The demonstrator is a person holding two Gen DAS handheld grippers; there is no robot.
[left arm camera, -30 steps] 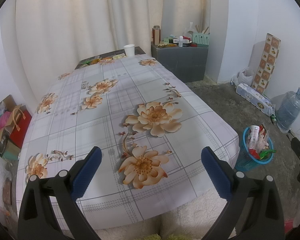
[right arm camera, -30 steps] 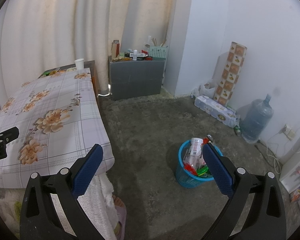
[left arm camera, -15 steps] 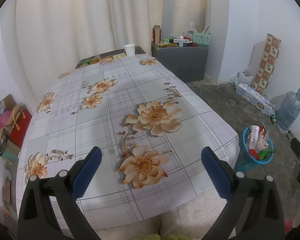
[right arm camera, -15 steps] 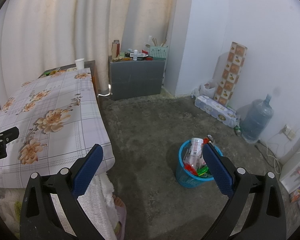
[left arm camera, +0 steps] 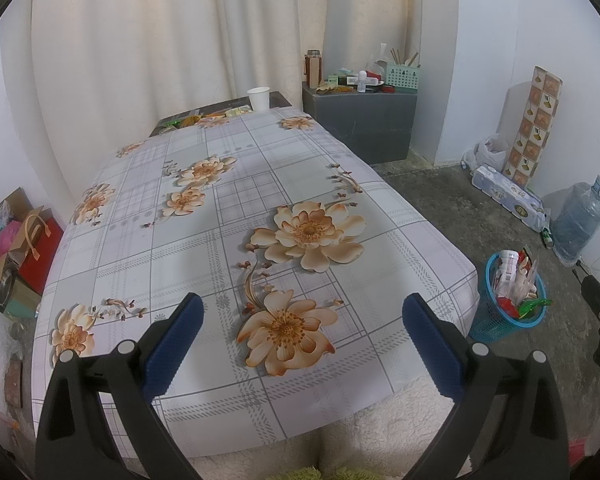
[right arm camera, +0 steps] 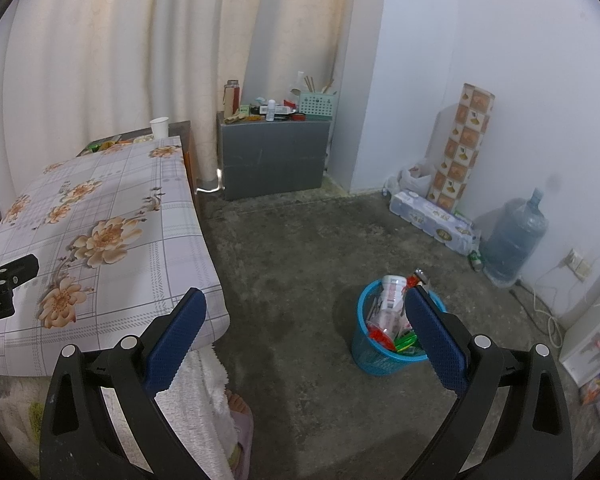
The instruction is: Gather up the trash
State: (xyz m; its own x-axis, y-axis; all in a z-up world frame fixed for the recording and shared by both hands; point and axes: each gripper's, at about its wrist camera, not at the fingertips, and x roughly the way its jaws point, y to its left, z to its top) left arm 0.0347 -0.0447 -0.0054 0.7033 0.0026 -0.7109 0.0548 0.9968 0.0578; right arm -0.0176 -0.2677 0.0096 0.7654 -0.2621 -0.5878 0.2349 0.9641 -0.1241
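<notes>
The blue mesh bin (right arm camera: 384, 354) stands upright on the floor, seen partly behind the right finger (right arm camera: 432, 344) of the right gripper. It is stuffed with trash (right arm camera: 392, 312): a white bottle, red and green wrappers, rising above the rim. In the left wrist view the bin (left arm camera: 504, 320) sits right of the right finger, well apart.

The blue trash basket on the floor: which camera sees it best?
The right wrist view: the blue trash basket sits near mid-frame, though one finger of the open right gripper overlaps its rim. The left wrist view shows it unobstructed but small at the right edge.
</notes>
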